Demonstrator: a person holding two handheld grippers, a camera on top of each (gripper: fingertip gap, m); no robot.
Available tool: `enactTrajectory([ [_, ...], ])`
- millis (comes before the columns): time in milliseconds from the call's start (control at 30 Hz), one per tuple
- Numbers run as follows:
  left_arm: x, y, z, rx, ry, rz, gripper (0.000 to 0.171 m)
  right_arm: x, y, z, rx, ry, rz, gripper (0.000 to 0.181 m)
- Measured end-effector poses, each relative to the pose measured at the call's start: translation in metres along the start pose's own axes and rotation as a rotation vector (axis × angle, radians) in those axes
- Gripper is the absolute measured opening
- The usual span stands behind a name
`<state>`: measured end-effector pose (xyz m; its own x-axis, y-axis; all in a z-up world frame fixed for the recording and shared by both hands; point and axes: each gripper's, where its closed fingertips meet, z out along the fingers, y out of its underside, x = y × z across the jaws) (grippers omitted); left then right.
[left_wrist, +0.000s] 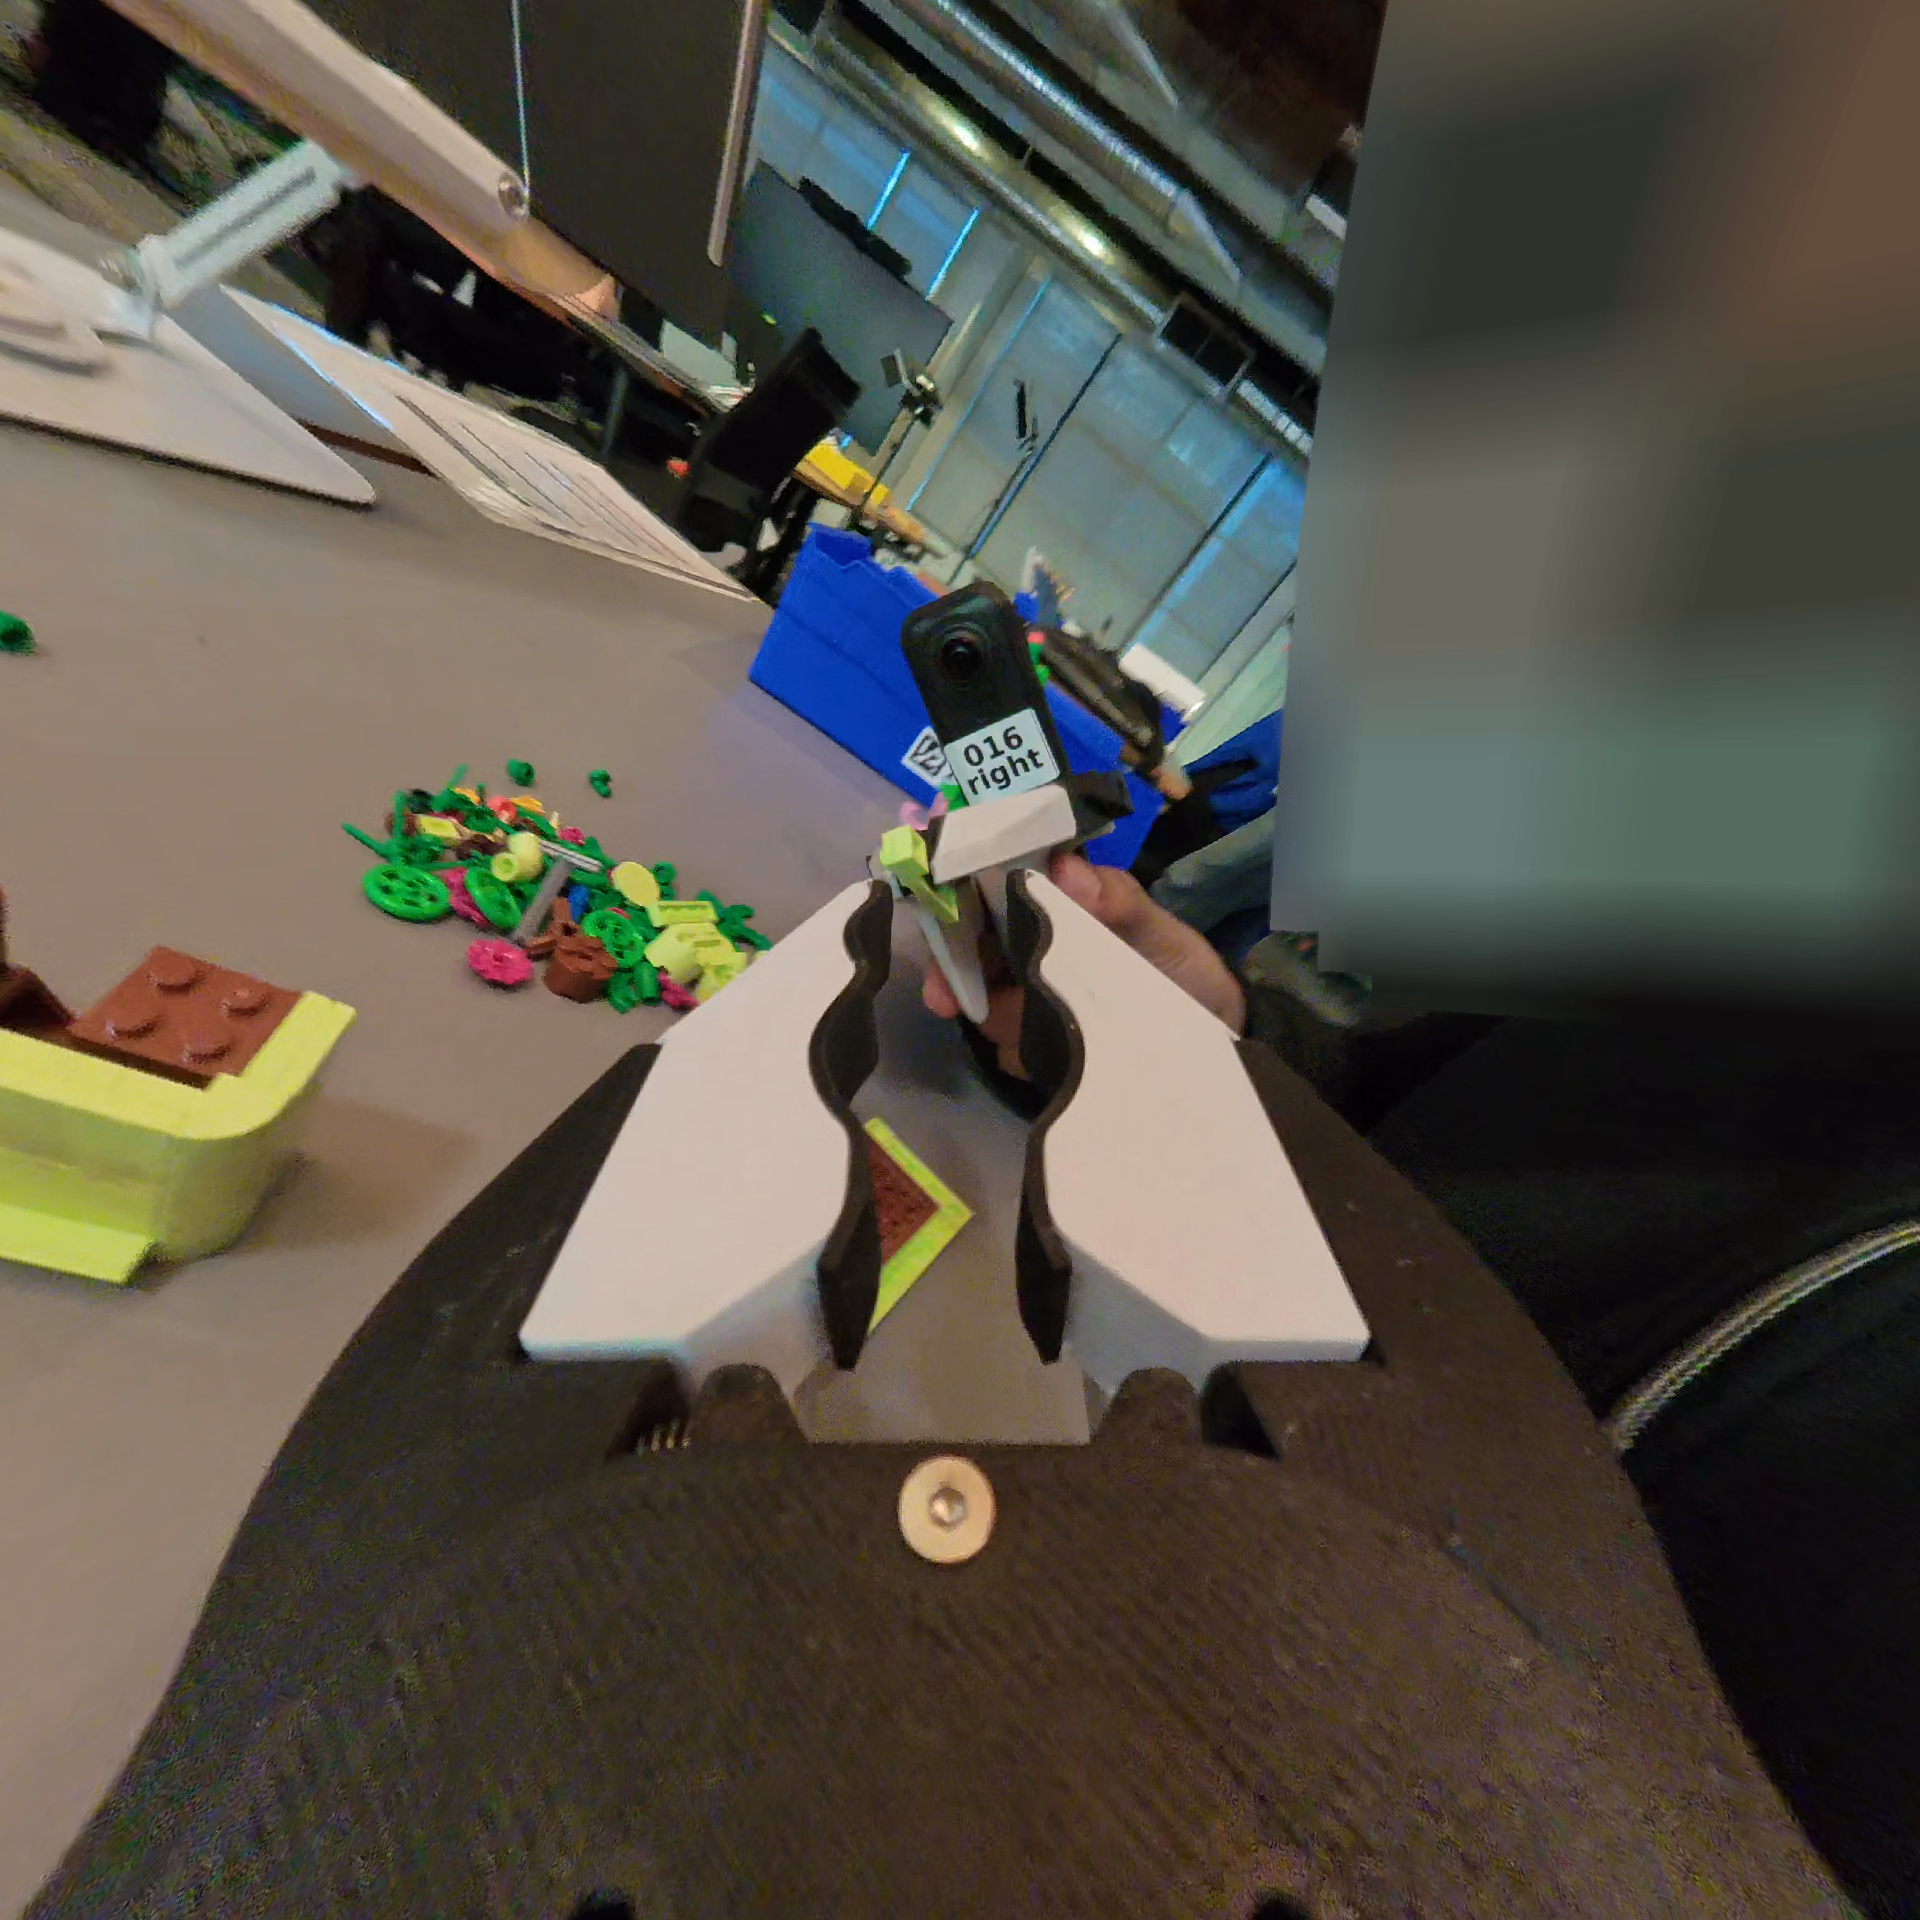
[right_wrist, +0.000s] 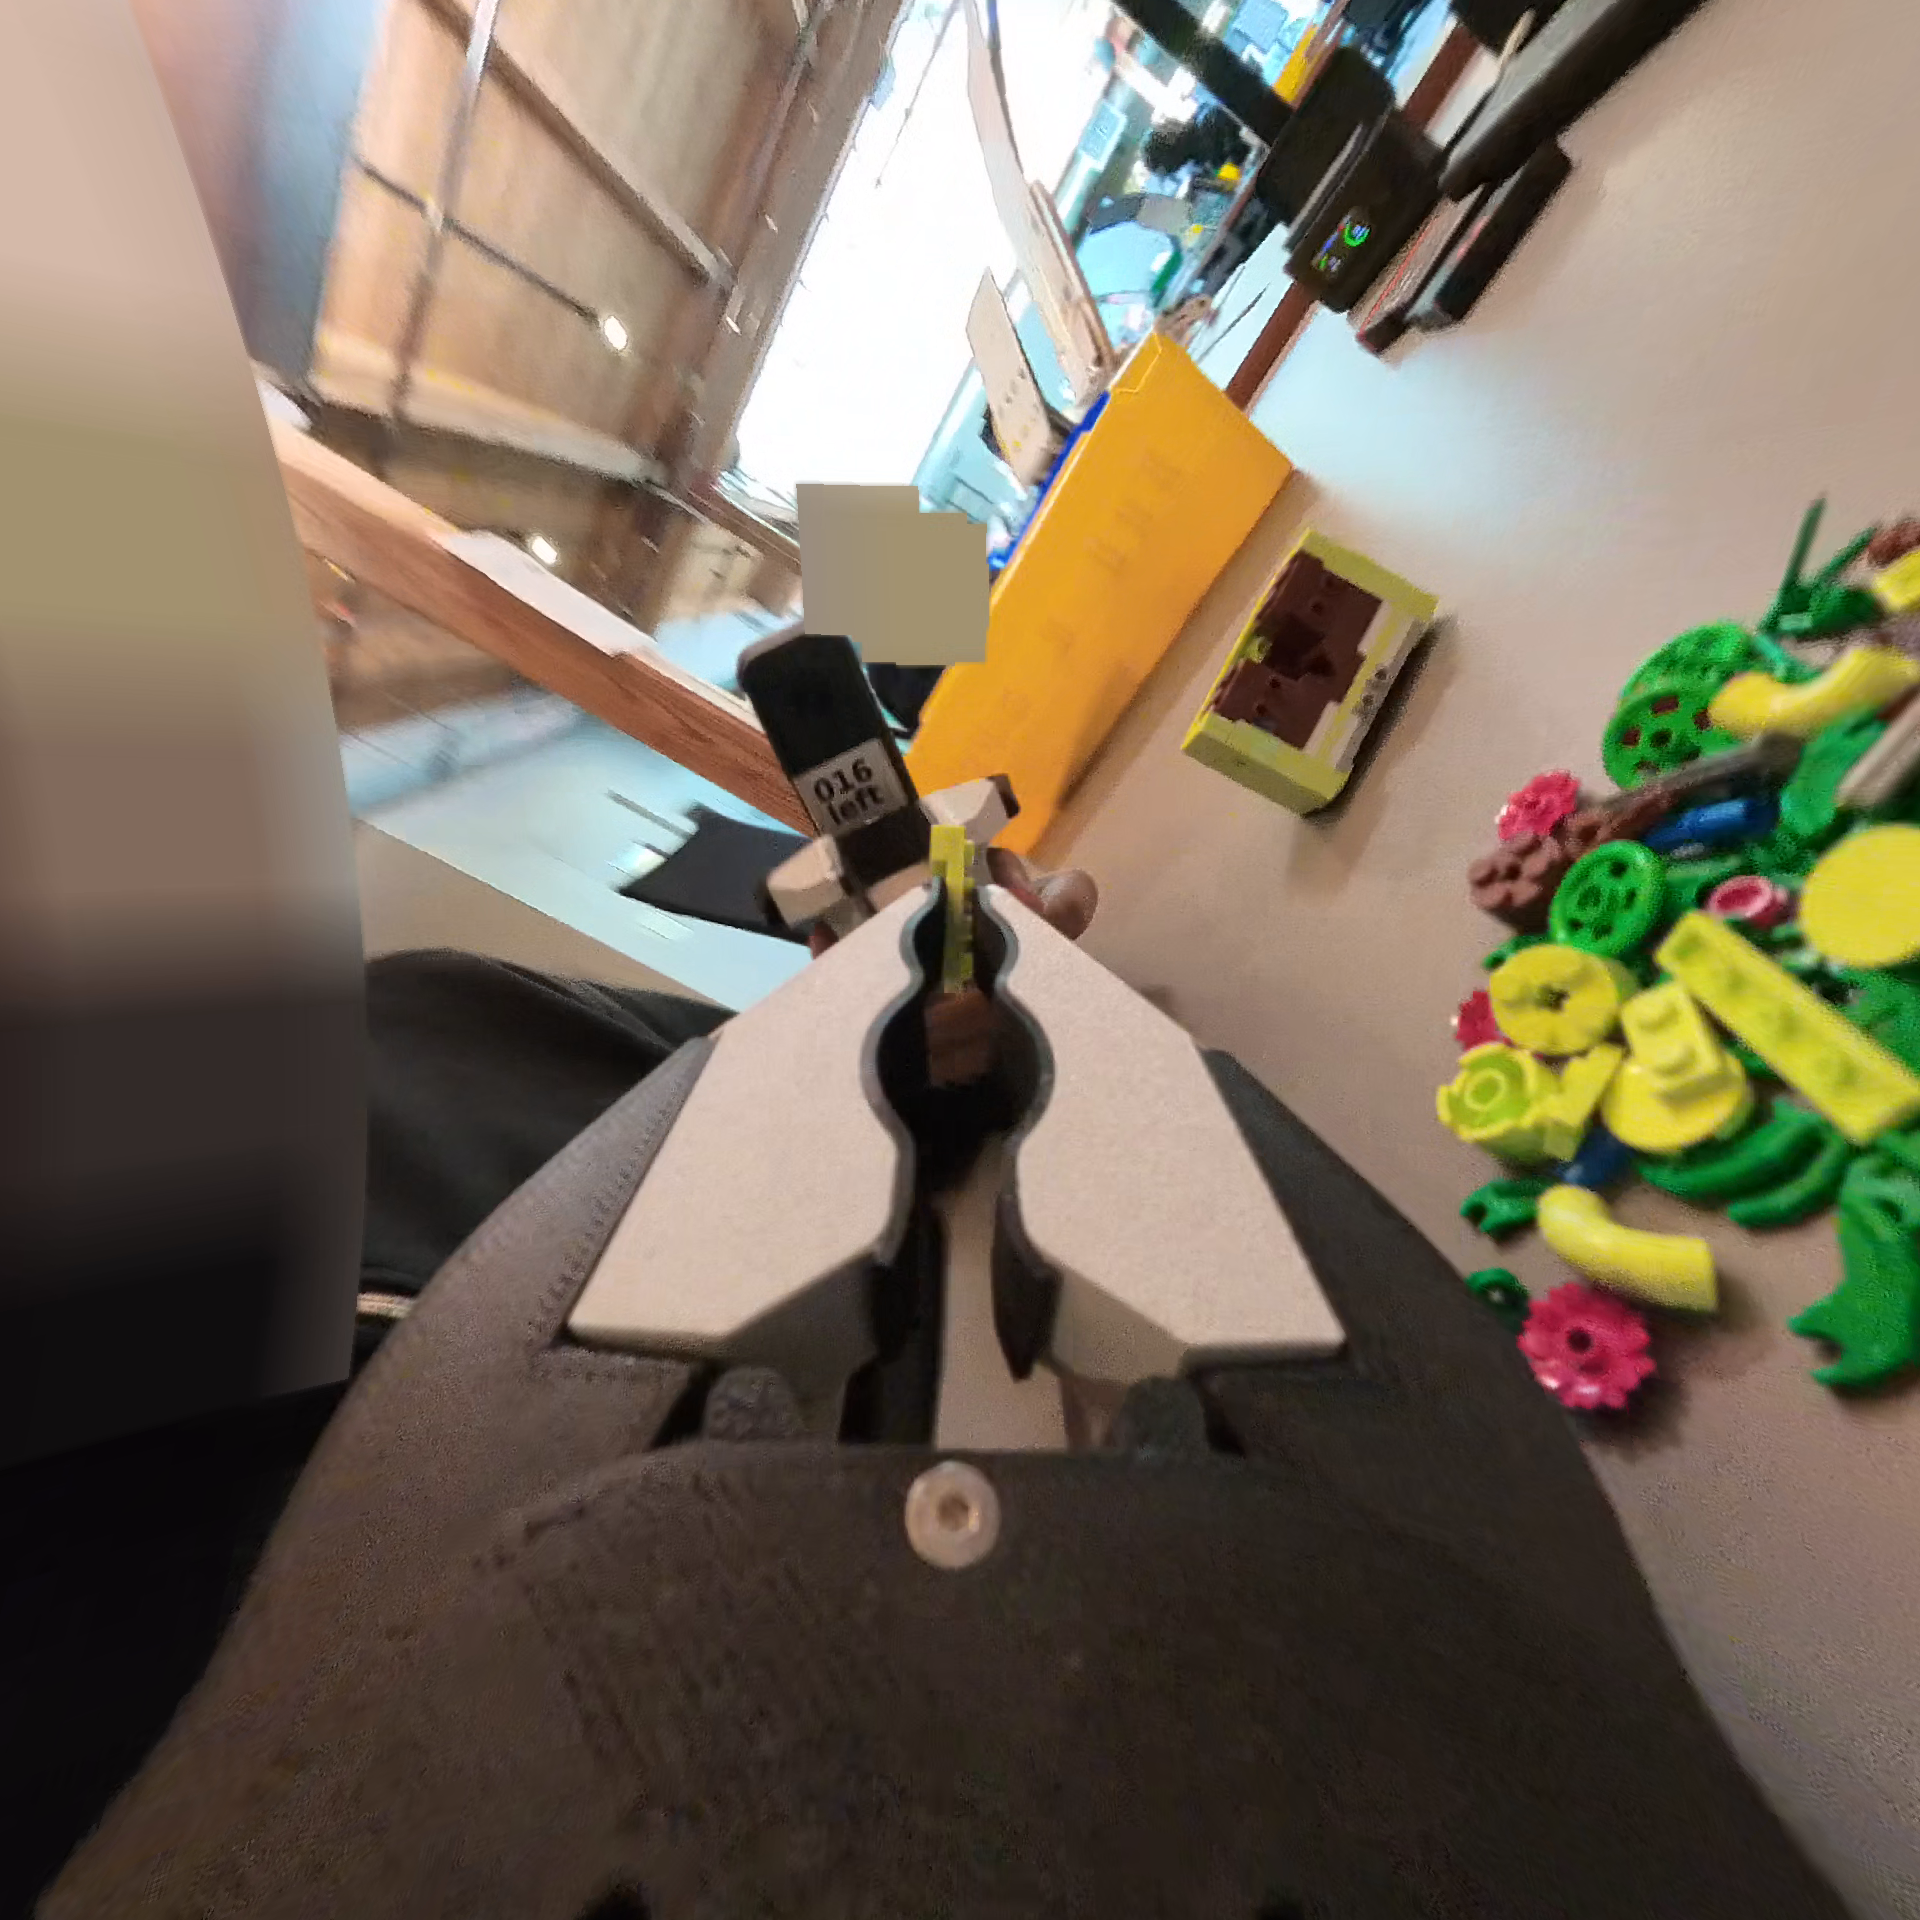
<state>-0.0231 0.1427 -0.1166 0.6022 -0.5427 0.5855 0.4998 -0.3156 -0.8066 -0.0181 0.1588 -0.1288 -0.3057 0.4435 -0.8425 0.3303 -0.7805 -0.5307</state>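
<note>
Grey tabletop strewn with a heap of green, lime, pink and brown toy bricks. Nearby, apart from the heap, a lime box topped with brown bricks. Farther back, a blue bin and a yellow bin.

Lime planter — cut off left

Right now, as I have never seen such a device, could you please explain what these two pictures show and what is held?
A person holds hand tongs in each hand, and each pair carries a camera looking along its two fingers. The left wrist view comes from the left tongs, which stand open. The right wrist view comes from the right tongs, shut on a small lime and brown brick piece. Each view also shows the other tongs farther off. On the grey table lie a pile of small coloured bricks and a lime box with brown bricks inside.
</note>
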Motion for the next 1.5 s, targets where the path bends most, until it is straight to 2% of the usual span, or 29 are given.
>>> enactTrajectory([
  [67,-0.002,0.002,0.001,-0.027,-0.066,0.133,0.016,0.004,-0.001,-0.002,0.02,-0.041,0.114,0.002],
  [167,-0.007,0.001,0.001,-0.055,-0.19,0.346,0.01,0.009,0.003,-0.001,0.009,-0.03,0.139,0.002],
  [233,-0.009,0.0,0.0,-0.066,-0.264,0.474,0.005,0.01,0.006,0.003,-0.01,0.009,0.086,0.002],
  [333,-0.01,0.004,0.002,-0.102,-0.318,0.594,0.002,0.012,0.009,0.007,-0.042,0.12,-0.096,0.002],
  [467,-0.011,0.002,0.002,-0.095,-0.334,0.59,0.003,0.007,0.007,0.011,-0.059,0.251,-0.396,0.003],
  [567,-0.01,0.003,0.001,-0.098,-0.32,0.595,0.008,0.004,0.009,0.013,-0.075,0.292,-0.492,0.003],
  [767,-0.017,0.01,0.002,-0.176,-0.445,0.844,0.005,0.008,0.009,0.013,-0.054,0.286,-0.401,0.003],
  [900,-0.02,0.013,0.003,-0.206,-0.485,0.937,0.004,0.01,0.01,0.014,-0.058,0.322,-0.431,0.003],
  [1233,-0.022,0.013,0.001,-0.224,-0.478,0.917,0.003,0.008,0.012,0.014,-0.105,0.385,-0.603,0.004],
  [1500,-0.014,0.011,0.002,-0.207,-0.46,0.961,0.003,-0.001,0.012,0.014,-0.094,0.26,-0.519,0.034],
])
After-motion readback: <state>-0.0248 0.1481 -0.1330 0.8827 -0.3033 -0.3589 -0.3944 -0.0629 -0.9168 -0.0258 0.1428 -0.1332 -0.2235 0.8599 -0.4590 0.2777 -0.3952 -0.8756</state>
